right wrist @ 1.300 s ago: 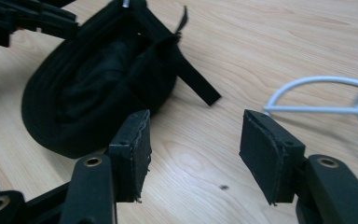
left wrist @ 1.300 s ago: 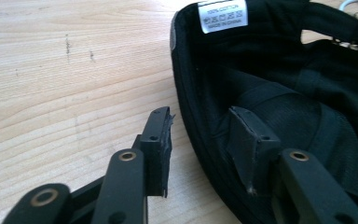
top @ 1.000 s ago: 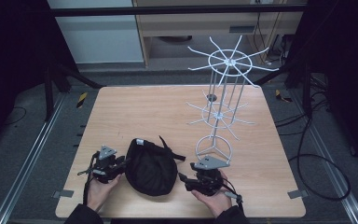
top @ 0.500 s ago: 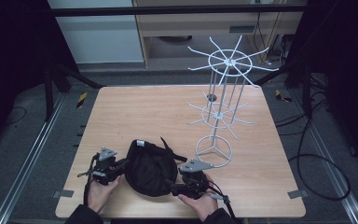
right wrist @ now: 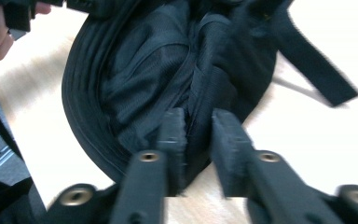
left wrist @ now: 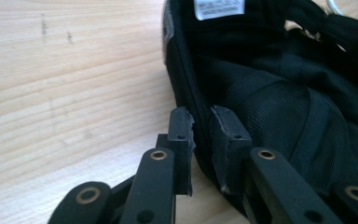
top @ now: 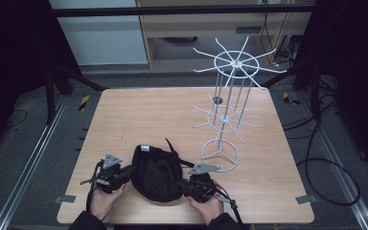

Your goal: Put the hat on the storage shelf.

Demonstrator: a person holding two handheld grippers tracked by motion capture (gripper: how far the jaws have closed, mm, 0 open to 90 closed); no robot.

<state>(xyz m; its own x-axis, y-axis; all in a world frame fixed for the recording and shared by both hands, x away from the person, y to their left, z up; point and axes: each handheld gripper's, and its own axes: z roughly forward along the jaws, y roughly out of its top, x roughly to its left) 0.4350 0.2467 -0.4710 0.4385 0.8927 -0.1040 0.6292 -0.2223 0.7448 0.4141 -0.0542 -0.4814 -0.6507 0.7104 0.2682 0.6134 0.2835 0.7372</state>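
Black cap (top: 156, 172) upside down at near bench (top: 139, 115) edge, left tongs (left wrist: 200, 140) pinching its rim, right tongs (right wrist: 196, 140) closing over opposite fabric; next, probably lifting toward wire rack (top: 230, 96).

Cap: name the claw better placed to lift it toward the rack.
Right. The right claw holds the cap on the side nearer the rack, while the left claw grips the far edge, so it would probably cross over the cap.
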